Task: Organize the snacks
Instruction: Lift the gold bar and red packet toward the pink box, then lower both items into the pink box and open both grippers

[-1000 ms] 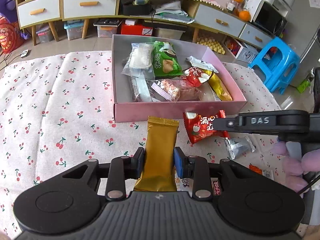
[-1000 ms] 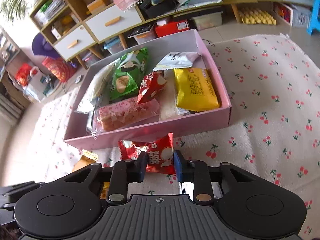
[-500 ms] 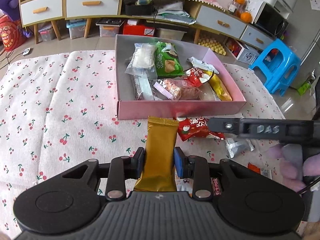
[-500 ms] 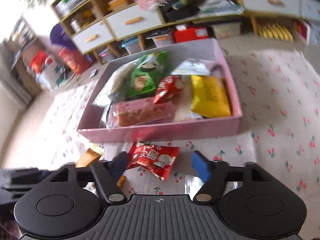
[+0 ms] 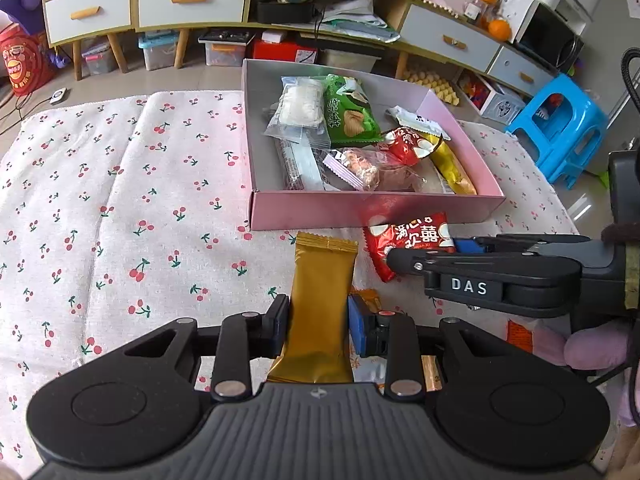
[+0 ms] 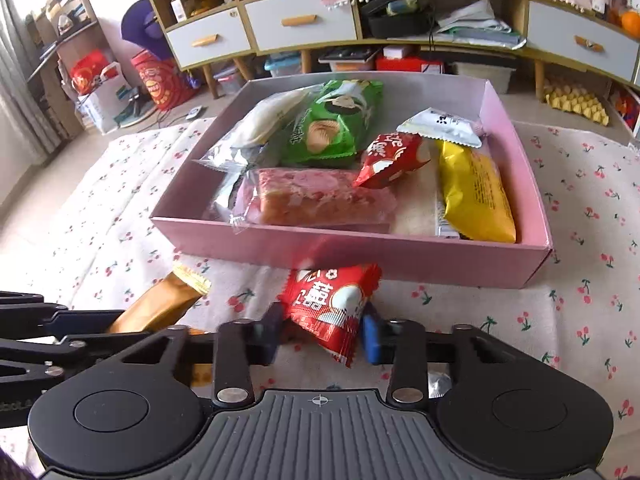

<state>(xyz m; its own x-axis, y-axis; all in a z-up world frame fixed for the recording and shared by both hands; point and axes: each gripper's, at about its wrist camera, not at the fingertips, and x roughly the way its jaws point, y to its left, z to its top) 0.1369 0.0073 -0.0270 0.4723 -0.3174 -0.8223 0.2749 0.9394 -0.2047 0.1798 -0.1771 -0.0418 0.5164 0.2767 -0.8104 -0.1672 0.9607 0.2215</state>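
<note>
left gripper [image 5: 318, 322] clamping gold snack bar [image 5: 320, 300] over cherry cloth [image 5: 120, 200] | right gripper [image 6: 324, 332] jaws closing on red snack packet [image 6: 332, 304] | both lying just before pink box [image 6: 360, 256]

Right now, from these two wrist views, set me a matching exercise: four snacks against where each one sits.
Things:
1. gold packet
2. red packet
3. green chip bag
4. yellow packet

Places:
A. at the back of the pink box
B. in the left gripper
C. along the box's right side
D. between the right gripper's closing jaws

Pairs: 1-B, 2-D, 3-A, 4-C
</note>
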